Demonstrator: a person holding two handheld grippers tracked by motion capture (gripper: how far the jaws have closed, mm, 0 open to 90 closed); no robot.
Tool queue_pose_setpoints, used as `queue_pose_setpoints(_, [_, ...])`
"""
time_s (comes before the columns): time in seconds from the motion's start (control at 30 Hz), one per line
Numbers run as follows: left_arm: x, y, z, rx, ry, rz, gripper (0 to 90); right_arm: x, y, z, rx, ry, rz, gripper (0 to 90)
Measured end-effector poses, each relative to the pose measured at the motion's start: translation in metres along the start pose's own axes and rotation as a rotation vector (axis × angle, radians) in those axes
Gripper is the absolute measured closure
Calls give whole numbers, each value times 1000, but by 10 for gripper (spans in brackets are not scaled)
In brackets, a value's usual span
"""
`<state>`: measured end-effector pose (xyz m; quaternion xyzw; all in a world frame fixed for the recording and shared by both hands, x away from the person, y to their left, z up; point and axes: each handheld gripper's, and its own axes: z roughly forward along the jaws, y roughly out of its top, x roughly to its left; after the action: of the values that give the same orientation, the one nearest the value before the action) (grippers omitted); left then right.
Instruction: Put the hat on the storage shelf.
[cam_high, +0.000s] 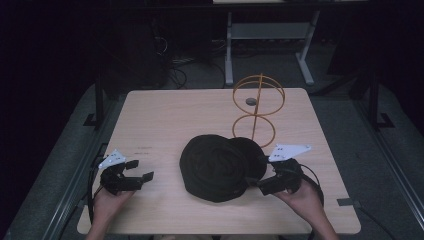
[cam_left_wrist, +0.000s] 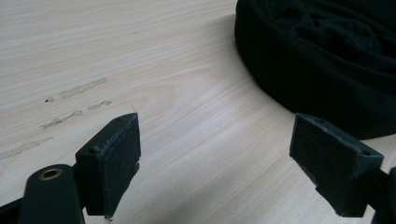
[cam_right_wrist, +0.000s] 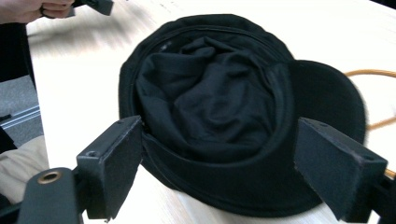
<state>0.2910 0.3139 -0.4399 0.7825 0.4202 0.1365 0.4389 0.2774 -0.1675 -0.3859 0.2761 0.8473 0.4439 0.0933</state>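
Cap (cam_high: 215, 167) lies upturned on surface (cam_high: 165, 115), brim toward the orange stand (cam_high: 256, 107); we hold both tongs, left (cam_high: 142, 171) and right (cam_high: 254, 181), apart.

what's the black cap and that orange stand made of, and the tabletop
Black cap: soft matte fabric, judging by its crumpled folds. Orange stand: thin rings and upright, probably painted wire or plastic; hard to tell. Tabletop: pale wood grain, likely laminate or veneer.

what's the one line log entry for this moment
black cap upside down on table | left gripper open, apart from cap | right gripper open at cap rim | wire stand behind
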Motion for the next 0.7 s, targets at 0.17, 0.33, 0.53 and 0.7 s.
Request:
queue_pose_setpoints(0.17, [0, 0, 0, 2, 1, 3, 161, 8, 5, 12, 20, 26, -21, 165])
queue_pose_setpoints(0.33, [-1, 0, 1, -1, -3, 0, 161, 15, 11, 21, 34, 45, -41, 200])
queue_pose_setpoints(0.53, [-1, 0, 2, 6, -4, 8, 161, 22, 17, 33, 43, 73, -63, 212])
queue_pose_setpoints(0.7, [-1, 0, 3, 6, -4, 8, 161, 29, 21, 45, 63, 101, -78, 256])
